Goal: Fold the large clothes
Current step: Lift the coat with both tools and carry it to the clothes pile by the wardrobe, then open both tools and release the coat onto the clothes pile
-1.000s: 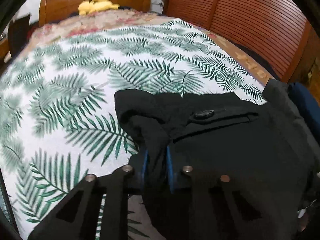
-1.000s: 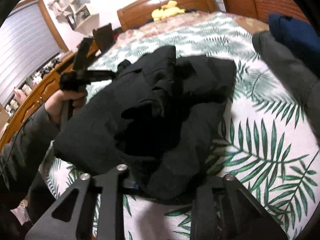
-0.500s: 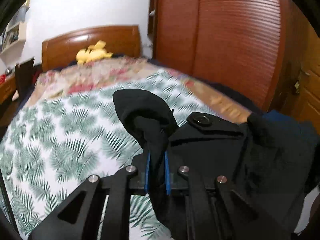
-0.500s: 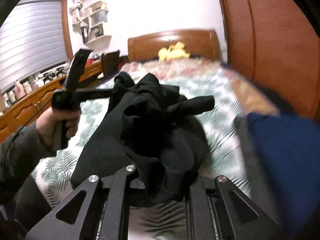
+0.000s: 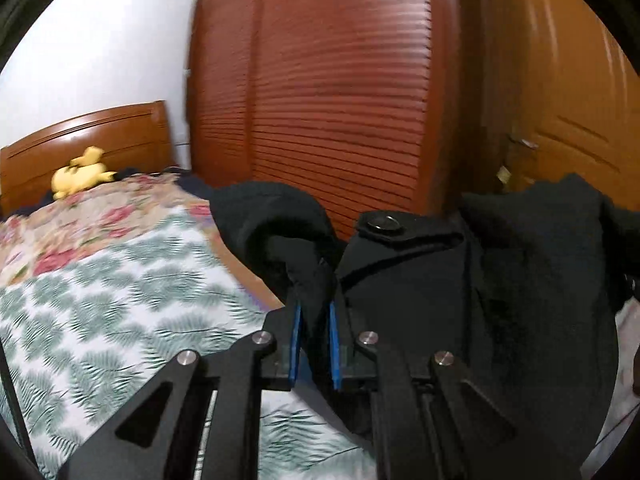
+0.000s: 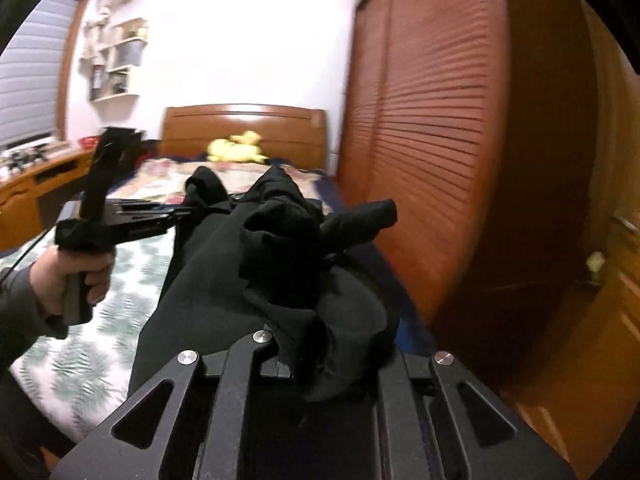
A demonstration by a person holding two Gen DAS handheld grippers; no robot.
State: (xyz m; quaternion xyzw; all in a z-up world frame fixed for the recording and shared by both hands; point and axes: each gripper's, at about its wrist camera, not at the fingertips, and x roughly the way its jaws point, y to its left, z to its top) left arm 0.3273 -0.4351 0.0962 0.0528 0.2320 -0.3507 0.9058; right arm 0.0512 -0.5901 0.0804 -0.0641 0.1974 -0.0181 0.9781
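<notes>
A large black garment (image 5: pixel 500 280) with a metal snap (image 5: pixel 378 224) hangs in the air above the bed, stretched between both grippers. My left gripper (image 5: pixel 315 320) is shut on a bunched fold of it, and cloth fills the gap between the blue pads (image 5: pixel 295 340). In the right wrist view the black garment (image 6: pixel 280 248) is heaped over my right gripper (image 6: pixel 316 360), which is shut on it with its fingertips hidden by cloth. A hand (image 6: pixel 76 276) holds the left gripper (image 6: pixel 180 212) at the left, pinching the garment's far corner.
The bed (image 5: pixel 100 300) has a palm-leaf sheet, a floral quilt (image 5: pixel 80 220) and a yellow plush toy (image 5: pixel 80 174) by the wooden headboard (image 6: pixel 244 120). Slatted wardrobe doors (image 5: pixel 340 100) and a wooden door (image 5: pixel 580 120) stand at the right. A desk (image 6: pixel 32 184) runs along the left.
Both grippers have risen with the black garment, lifting it off the sheet. Both views have swung up from the bed towards the wardrobe and wall.
</notes>
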